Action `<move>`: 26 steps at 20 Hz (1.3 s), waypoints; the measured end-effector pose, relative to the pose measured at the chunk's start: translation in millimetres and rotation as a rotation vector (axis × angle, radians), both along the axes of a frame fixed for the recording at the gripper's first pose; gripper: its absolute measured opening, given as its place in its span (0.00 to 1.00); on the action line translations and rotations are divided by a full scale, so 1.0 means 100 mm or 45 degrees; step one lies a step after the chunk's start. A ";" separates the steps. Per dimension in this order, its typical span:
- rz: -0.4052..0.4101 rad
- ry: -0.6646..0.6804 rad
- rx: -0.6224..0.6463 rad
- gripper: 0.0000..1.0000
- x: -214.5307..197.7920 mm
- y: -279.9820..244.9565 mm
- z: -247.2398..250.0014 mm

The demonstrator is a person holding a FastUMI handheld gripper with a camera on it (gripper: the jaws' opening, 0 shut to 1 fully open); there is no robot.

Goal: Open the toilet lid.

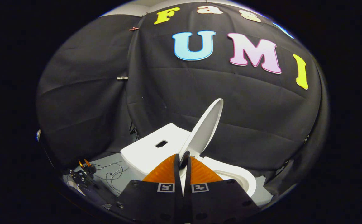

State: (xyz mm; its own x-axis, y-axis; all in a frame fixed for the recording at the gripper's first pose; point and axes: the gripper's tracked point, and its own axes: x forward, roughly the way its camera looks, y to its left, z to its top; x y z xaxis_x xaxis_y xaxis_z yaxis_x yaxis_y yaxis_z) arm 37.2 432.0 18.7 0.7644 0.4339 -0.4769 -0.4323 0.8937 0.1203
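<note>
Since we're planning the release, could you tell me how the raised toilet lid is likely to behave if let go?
The toilet lid looks rigid, thin plastic, so probably light. It stands tilted, not fully back, so it may drop. The gripper pinches its lower edge.

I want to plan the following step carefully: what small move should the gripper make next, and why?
Probably keep pushing the lid back toward the tank. The gripper has its fingers closed on the lid's lower edge, and the lid stands raised but tilted above the bowl, not yet resting back.
</note>
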 end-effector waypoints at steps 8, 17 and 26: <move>0.114 -0.105 -0.058 0.05 0.06 0.55 0.07; 0.273 -0.175 -0.090 0.10 0.07 1.22 -0.03; 0.448 -0.332 -0.183 1.00 0.04 1.52 -0.01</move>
State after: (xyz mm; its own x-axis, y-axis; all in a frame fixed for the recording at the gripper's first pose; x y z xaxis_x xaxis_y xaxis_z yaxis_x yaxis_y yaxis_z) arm 40.8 583.8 17.3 0.6848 0.6322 -0.3625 -0.7119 0.6865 -0.1476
